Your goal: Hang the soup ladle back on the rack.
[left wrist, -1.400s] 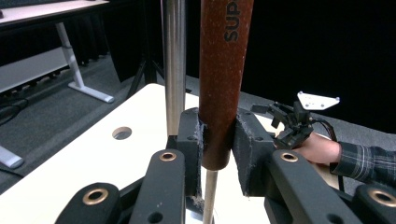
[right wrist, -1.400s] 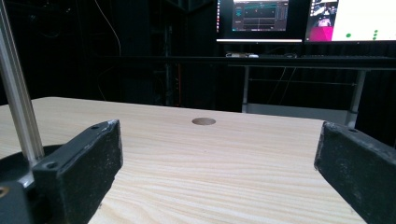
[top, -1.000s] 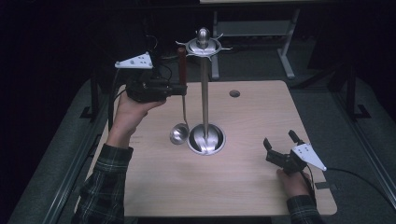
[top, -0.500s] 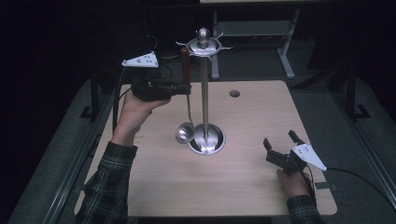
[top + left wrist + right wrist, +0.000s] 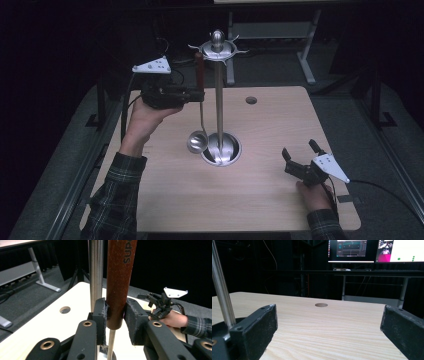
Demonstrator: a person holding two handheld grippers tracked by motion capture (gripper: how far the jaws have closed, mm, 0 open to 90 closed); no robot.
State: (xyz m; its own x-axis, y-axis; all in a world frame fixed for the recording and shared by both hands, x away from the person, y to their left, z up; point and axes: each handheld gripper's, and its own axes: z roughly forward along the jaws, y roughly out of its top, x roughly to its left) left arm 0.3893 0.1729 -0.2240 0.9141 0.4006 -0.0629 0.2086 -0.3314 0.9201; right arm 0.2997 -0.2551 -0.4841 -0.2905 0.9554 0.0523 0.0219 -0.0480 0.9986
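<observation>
A steel utensil stand (image 5: 218, 100) rises from a round base (image 5: 223, 151) in the middle of the wooden table (image 5: 280, 120). A ladle with a brown handle (image 5: 199, 70) hangs from a hook of the stand's top ring, its bowl (image 5: 197, 142) close above the table beside the base. My left gripper (image 5: 200, 95) is held level around the handle (image 5: 117, 290). Its jaws have just been opening, and a thin gap shows at one pad (image 5: 135, 315). My right gripper (image 5: 299, 149) rests on the table at the front right, open and with nothing in it (image 5: 328, 322).
A round hole (image 5: 251, 100) lies in the tabletop behind the stand. The stand's pole (image 5: 220, 287) is at the left of the right gripper view, with lit monitors (image 5: 352, 250) on a desk beyond the table. Dark floor and table frames surround the table.
The ladle's bowl has shifted a little to the right, toward the stand's base. Both hands have stayed where they were.
</observation>
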